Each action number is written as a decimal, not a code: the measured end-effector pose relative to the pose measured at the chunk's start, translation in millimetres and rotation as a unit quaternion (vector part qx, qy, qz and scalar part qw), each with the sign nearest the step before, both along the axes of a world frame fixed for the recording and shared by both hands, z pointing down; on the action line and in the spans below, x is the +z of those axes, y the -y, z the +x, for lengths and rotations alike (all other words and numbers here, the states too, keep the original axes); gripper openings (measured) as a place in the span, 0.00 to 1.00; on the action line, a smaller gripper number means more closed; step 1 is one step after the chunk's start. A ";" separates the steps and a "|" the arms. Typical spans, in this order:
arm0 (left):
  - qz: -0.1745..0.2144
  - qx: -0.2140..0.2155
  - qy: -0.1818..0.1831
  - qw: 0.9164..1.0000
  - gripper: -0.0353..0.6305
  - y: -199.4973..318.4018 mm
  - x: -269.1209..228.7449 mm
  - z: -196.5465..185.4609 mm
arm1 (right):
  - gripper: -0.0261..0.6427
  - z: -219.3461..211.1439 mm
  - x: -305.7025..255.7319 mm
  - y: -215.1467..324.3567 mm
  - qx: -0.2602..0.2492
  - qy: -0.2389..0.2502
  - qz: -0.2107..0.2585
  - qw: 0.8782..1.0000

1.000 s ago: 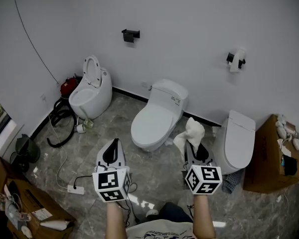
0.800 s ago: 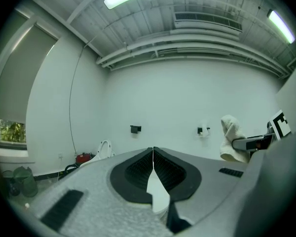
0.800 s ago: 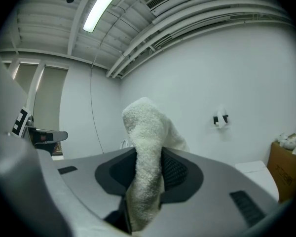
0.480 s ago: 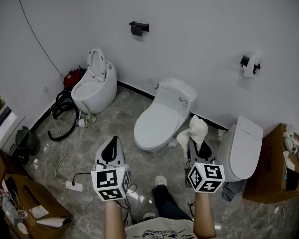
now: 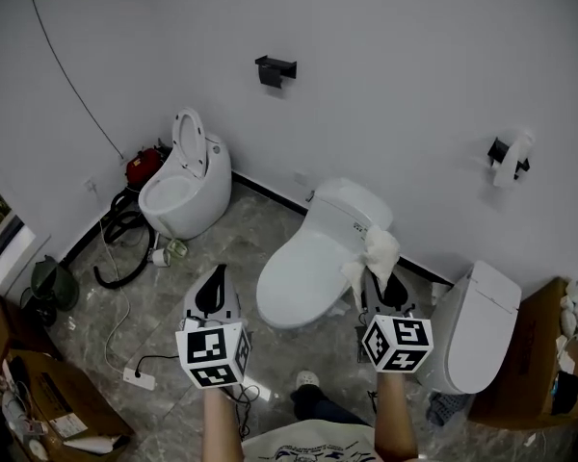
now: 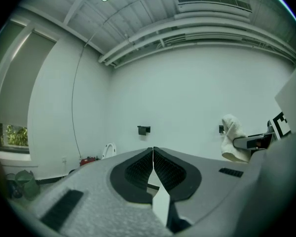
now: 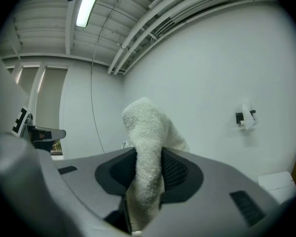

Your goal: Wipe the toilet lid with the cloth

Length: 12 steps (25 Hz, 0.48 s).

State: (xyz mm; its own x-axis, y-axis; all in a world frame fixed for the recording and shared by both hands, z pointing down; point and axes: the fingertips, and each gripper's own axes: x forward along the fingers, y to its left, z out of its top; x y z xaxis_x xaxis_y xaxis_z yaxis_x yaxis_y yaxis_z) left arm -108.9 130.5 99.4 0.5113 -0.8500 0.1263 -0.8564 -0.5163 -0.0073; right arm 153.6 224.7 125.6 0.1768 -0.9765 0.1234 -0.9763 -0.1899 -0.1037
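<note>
While my right tongs (image 5: 382, 289) clamp cloth (image 5: 376, 253) upright, loose end free for wiping, closed toilet lid (image 5: 303, 277) sits at frame centre, just left of cloth, not yet touched. My left tongs (image 5: 217, 275) pressed together, empty, lower left, held clear of work.

White walls (image 5: 395, 56) meet a grey marbled floor (image 5: 140, 306); a cardboard box (image 5: 53, 388) sits left, and a strip light (image 7: 87, 5) glows overhead.

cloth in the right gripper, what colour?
White, a fluffy terry cloth clamped in the right gripper. Shows best in the right gripper view.
</note>
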 end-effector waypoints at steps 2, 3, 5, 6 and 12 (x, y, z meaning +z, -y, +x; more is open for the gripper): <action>0.002 -0.007 0.000 1.000 0.07 23.1 -2.6 14.6 | 0.21 15.9 -0.9 27.8 -0.007 0.001 0.002 1.000; 0.002 -0.011 0.001 1.000 0.07 34.1 -2.8 21.2 | 0.21 23.2 -0.5 40.8 -0.011 0.002 0.001 1.000; 0.002 -0.017 0.001 1.000 0.07 53.8 -2.5 33.1 | 0.21 36.5 0.9 64.5 -0.017 0.002 0.000 1.000; 0.001 -0.019 0.002 1.000 0.07 62.4 -2.1 37.8 | 0.21 41.9 1.7 75.1 -0.020 0.002 -0.001 1.000; -0.015 -0.038 0.012 0.999 0.07 104.9 12.4 53.0 | 0.21 62.2 14.0 129.7 -0.037 0.007 -0.013 0.999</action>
State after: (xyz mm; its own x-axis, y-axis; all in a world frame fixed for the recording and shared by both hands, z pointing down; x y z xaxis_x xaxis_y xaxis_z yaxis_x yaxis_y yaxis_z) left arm -55.9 25.5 111.9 0.4427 -0.8816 0.1635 -0.8925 -0.4507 -0.0138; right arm 215.8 94.9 139.7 0.1030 -0.9832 0.1510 -0.9862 -0.1207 -0.1136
